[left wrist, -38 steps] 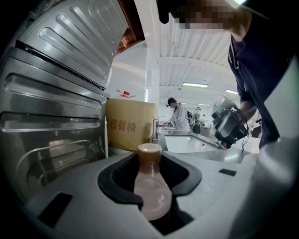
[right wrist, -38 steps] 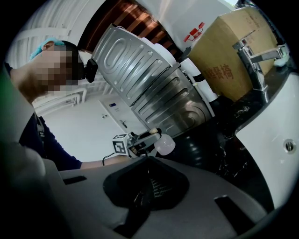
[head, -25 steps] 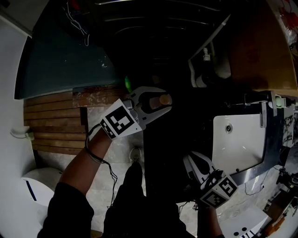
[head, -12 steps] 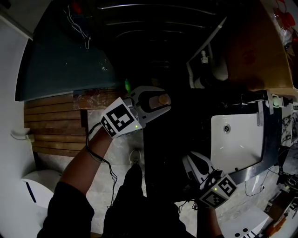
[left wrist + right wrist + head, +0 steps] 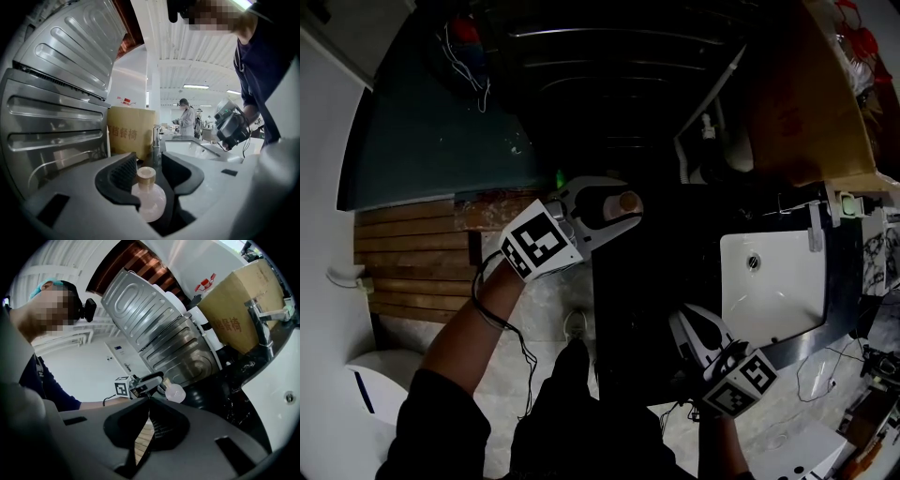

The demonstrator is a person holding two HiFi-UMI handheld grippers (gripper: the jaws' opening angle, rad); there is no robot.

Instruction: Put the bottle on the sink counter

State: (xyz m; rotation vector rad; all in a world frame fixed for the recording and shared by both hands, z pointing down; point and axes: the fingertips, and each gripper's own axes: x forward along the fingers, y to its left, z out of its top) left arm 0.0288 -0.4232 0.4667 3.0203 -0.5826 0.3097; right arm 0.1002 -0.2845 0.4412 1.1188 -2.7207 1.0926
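Observation:
A small round pinkish bottle [image 5: 148, 200] with a tan cap [image 5: 627, 201] sits between the jaws of my left gripper [image 5: 630, 207]. The gripper holds it off the dark sink counter [image 5: 642, 281]. The jaws have just been opening a little wider, with the bottle still between them and carried along. In the right gripper view the bottle [image 5: 176, 392] shows at the tip of the left gripper [image 5: 157, 380], above the counter. My right gripper [image 5: 682, 321] is shut and empty, low over the counter's near edge. Its jaws meet in its own view [image 5: 149, 405].
A white sink [image 5: 741, 314] with a metal faucet [image 5: 815, 235] lies to the right in the black counter. Behind it stands a cardboard box [image 5: 797, 103]. A ribbed steel panel [image 5: 56, 117] rises at the left. Wooden slats [image 5: 408, 253] cover the floor at the left.
Both grippers have come up slightly. The left one still has the bottle in its jaws, and the right one stays shut.

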